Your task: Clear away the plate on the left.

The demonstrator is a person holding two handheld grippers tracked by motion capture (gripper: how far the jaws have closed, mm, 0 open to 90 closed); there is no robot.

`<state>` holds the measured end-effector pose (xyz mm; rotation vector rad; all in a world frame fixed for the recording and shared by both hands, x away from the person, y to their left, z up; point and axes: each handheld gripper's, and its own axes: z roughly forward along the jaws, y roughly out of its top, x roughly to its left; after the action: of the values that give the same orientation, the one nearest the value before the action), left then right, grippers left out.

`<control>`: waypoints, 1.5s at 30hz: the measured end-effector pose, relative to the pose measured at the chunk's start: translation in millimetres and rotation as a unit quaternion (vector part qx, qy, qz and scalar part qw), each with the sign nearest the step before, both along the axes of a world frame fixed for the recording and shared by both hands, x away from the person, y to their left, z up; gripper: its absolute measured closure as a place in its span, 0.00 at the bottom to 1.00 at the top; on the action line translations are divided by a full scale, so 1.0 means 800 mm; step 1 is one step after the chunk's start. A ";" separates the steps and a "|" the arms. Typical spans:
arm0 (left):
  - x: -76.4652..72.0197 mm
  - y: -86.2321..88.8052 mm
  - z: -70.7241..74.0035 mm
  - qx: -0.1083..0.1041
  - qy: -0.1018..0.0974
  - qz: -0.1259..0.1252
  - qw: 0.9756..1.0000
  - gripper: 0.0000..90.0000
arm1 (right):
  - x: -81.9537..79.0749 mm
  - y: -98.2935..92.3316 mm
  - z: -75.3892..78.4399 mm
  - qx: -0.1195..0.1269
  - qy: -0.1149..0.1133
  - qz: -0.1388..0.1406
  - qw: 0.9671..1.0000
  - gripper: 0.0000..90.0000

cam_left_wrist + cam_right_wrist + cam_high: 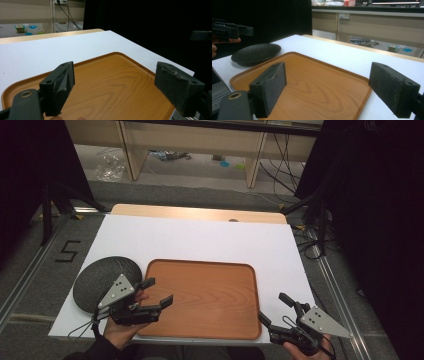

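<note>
High view: left claw [159,291] spread wide and empty, over the near left corner of the wooden tray [210,292]; black plate [97,275] just beside, to its left, on the white desk [200,237]. Right claw [274,309] spread too, empty, off the tray's near right corner.

Left gripper view: jaws apart, tray [112,82] below and ahead.

Right gripper view: jaws apart, tray [317,80] ahead, plate [255,53] beyond, far left.
</note>
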<state>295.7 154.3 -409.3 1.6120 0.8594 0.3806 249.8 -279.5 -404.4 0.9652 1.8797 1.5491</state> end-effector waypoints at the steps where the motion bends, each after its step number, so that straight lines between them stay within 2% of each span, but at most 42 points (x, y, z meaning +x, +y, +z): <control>1: 0.000 0.001 0.000 -0.002 0.002 0.003 1.000 0.18 | 0.000 -0.001 0.000 0.001 0.000 0.001 1.000 0.17; 4: 0.002 0.004 0.001 -0.007 0.005 0.007 1.000 0.19 | 0.000 0.000 0.000 0.001 0.002 0.002 1.000 0.17; 5: 0.002 0.005 0.002 -0.007 0.005 0.011 1.000 0.18 | -0.001 -0.001 0.001 -0.007 0.007 0.001 1.000 0.17; 9: 0.004 0.012 0.003 -0.012 0.006 0.021 1.000 0.19 | 0.000 0.000 0.000 -0.001 -0.001 0.000 1.000 0.17; 11: 0.005 0.015 0.003 -0.015 0.009 0.027 0.999 0.19 | -0.001 -0.001 0.000 -0.007 0.001 0.000 1.000 0.17; 23: 0.015 0.039 0.006 -0.023 0.016 0.063 0.998 0.19 | -0.001 -0.001 0.000 -0.002 -0.003 0.001 1.000 0.17; 35: 0.027 0.073 0.007 -0.042 0.036 0.104 0.993 0.19 | -0.002 -0.001 0.001 -0.007 0.002 0.006 1.000 0.17; 43: 0.034 0.090 0.006 -0.039 0.045 0.124 0.991 0.19 | -0.002 0.000 0.001 -0.006 0.001 0.009 1.000 0.17; 45: 0.037 0.096 0.005 -0.032 0.047 0.131 0.990 0.19 | -0.002 0.000 0.001 -0.007 0.002 0.009 1.000 0.17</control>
<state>324.9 231.1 -405.5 1.4709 1.1493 0.4582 248.5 -279.8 -403.9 0.9486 1.9053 1.5435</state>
